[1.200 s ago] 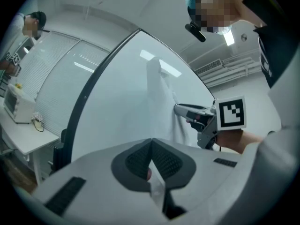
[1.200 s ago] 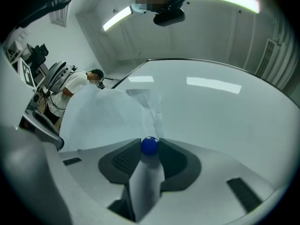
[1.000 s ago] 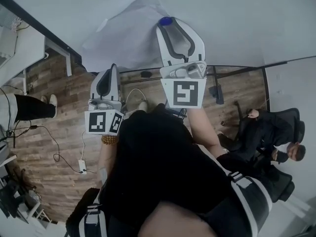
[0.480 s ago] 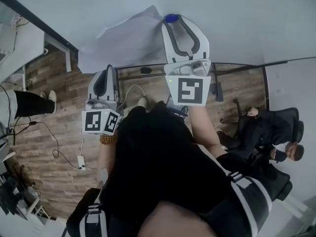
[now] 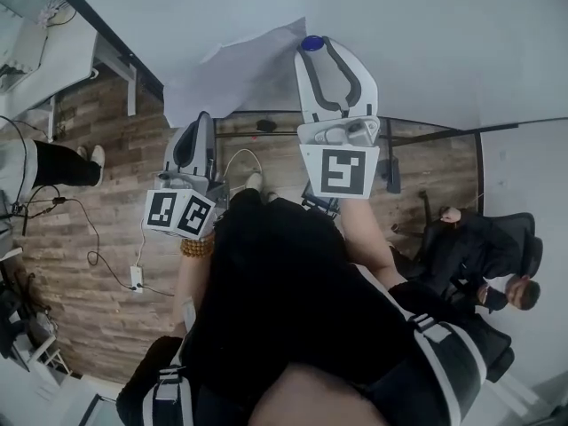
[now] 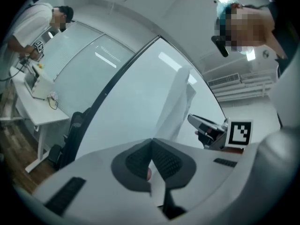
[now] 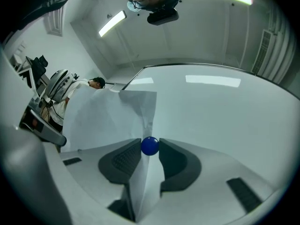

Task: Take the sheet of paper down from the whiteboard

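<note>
Left gripper [image 5: 201, 121] fingers pinch the sheet of paper [image 5: 235, 74] at its lower edge, top centre on the whiteboard [image 5: 426, 34]. Right gripper [image 5: 319, 47] fingers clamp the blue magnet [image 7: 150, 146]. Risk: the round magnet slips out, or an early left pull tears the sheet.

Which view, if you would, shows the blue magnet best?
Right gripper view: the blue magnet sits large between its jaws. The head view shows it small; the left gripper view misses it.
</note>
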`<state>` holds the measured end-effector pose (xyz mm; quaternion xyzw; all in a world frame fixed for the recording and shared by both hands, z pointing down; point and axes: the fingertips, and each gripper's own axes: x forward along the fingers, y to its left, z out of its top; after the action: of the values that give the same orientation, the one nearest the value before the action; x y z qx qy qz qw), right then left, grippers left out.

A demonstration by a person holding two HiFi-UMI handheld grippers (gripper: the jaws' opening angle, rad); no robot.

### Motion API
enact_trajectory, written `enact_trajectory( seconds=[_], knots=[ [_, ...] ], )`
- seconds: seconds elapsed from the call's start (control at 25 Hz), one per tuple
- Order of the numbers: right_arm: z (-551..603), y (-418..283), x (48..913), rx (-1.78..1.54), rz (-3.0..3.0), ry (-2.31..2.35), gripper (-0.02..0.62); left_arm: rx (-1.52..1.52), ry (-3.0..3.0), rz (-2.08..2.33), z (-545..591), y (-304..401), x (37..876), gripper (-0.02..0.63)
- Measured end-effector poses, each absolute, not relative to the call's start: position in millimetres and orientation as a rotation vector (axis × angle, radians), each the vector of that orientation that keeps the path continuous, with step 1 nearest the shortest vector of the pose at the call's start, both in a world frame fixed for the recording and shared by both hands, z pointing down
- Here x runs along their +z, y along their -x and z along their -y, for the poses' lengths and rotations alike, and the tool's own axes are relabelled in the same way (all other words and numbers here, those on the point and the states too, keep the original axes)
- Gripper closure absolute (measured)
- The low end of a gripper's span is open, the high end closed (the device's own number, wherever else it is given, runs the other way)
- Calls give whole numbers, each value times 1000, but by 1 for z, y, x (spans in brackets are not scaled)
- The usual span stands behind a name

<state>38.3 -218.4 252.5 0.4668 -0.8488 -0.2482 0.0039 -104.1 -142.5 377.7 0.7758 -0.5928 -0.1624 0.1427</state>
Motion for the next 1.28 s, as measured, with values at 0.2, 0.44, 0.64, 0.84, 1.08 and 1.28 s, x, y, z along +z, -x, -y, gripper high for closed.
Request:
enact_trajectory(
  seconds=[0.2,0.44,0.64,0.84,1.08,1.28],
  knots=[
    [207,-42,255,-716,2690,-1446,479,-550,-2176,1638,132,88,367,600],
    [183,-73,263,-639,2726,-1438,479,-657,-2024,1609,113,73,370,598],
    [169,-103,274,-588,2706,-1461,479,-655,-1953,1692,97,88,372,600],
    [158,-117,273,-549,2696,-1520,479,-584,-1980,1814,81,108,364,598],
    [136,-107,262,-589,2632,-1597,479,-613,-1998,1860,63,142,358,598],
    [106,-80,252,-611,2605,-1609,479,-484,-2085,1946,47,172,352,598]
  ],
)
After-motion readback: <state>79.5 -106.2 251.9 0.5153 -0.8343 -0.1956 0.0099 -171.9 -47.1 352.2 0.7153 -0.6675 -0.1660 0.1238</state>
